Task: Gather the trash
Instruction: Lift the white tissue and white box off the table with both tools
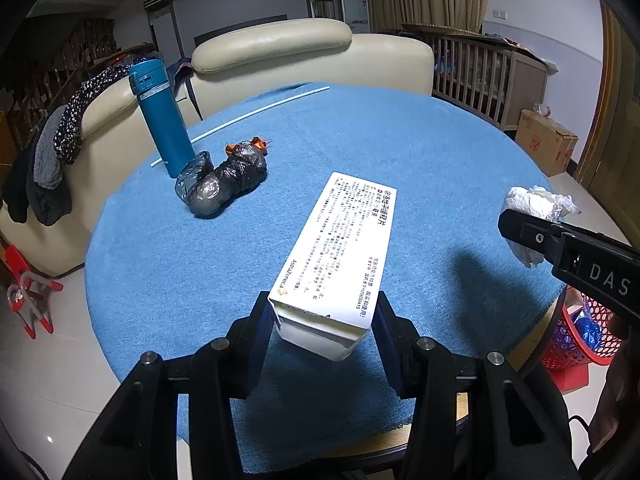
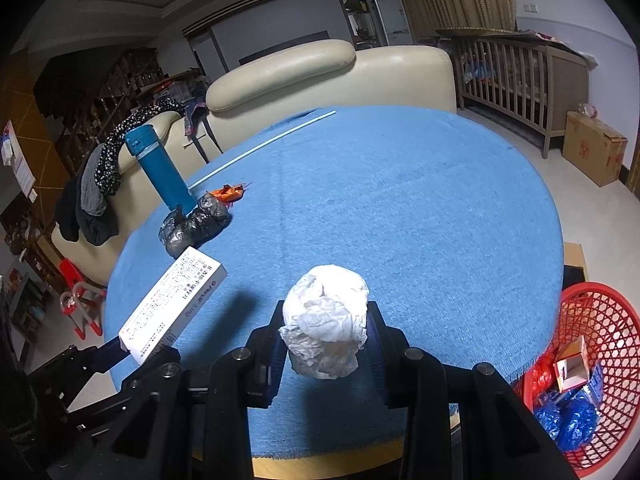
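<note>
My left gripper [image 1: 322, 316] is shut on a long white medicine box [image 1: 340, 248], held above the blue tablecloth; the same medicine box [image 2: 172, 308] shows at the left of the right wrist view. My right gripper [image 2: 325, 334] is shut on a crumpled white paper ball [image 2: 326, 320], and that paper ball [image 1: 536, 208] appears at the right edge of the left wrist view. A knotted black plastic bag [image 1: 222, 182] lies on the cloth beside a small orange wrapper [image 1: 260, 143]. The red mesh basket [image 2: 612, 320] stands on the floor to the right, holding blue and red scraps.
A teal bottle [image 1: 162, 120] stands upright near the table's left edge, with a thin white stick [image 1: 256, 114] lying behind it. Cream sofa seats [image 1: 280, 52] draped with clothes sit beyond the round table [image 1: 440, 152]. A cardboard box [image 1: 546, 142] sits on the floor.
</note>
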Tool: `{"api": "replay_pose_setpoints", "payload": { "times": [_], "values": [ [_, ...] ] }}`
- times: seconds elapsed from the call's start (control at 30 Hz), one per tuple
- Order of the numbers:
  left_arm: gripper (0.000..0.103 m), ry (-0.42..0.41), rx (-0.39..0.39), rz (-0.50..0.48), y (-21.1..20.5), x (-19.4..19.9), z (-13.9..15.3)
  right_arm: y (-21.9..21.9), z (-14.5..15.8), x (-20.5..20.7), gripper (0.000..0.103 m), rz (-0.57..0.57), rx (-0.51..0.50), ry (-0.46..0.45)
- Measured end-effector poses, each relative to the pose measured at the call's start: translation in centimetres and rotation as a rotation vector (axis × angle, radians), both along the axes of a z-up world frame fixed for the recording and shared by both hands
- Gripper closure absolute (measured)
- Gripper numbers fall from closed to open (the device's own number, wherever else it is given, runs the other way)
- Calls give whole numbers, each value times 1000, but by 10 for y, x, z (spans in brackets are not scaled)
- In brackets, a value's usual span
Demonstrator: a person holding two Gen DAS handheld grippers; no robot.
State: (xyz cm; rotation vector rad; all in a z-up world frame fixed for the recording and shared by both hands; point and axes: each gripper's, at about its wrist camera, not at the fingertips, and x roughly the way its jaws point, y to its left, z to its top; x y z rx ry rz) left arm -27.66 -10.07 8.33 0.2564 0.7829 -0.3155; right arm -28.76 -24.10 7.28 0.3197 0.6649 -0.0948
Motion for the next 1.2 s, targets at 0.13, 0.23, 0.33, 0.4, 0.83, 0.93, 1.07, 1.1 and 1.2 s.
{"api": "replay_pose_setpoints", "payload": {
  "times": [0.13,0.23,0.33,0.4,0.83,0.93,1.07,1.1,1.2],
  "values": [
    [52,-3,12,-4,-3,-1,0,-5,-3,0,65,-4,14,0],
    [52,-6,20,-10,-7,-2,0,-8,-4,-1,65,-8,22,-1],
    [52,-9,26,-15,-10,-3,1,-12,-6,-2,65,-16,29,-2],
    [52,-14,30,-18,-12,-3,2,-14,-6,-3,65,-20,33,-2],
    [52,-23,29,-13,-13,-5,3,-20,-8,-7,65,-30,46,-1],
    [52,-25,28,-10,-12,-6,3,-20,-8,-8,65,-29,46,-1],
    [52,-26,23,0,-11,-6,4,-20,-8,-8,65,-28,45,-1],
    [52,-26,23,1,-11,-7,4,-20,-9,-8,65,-28,45,0],
    [52,-28,22,2,-11,-7,4,-20,-8,-8,65,-29,45,-1]
  ]
}}
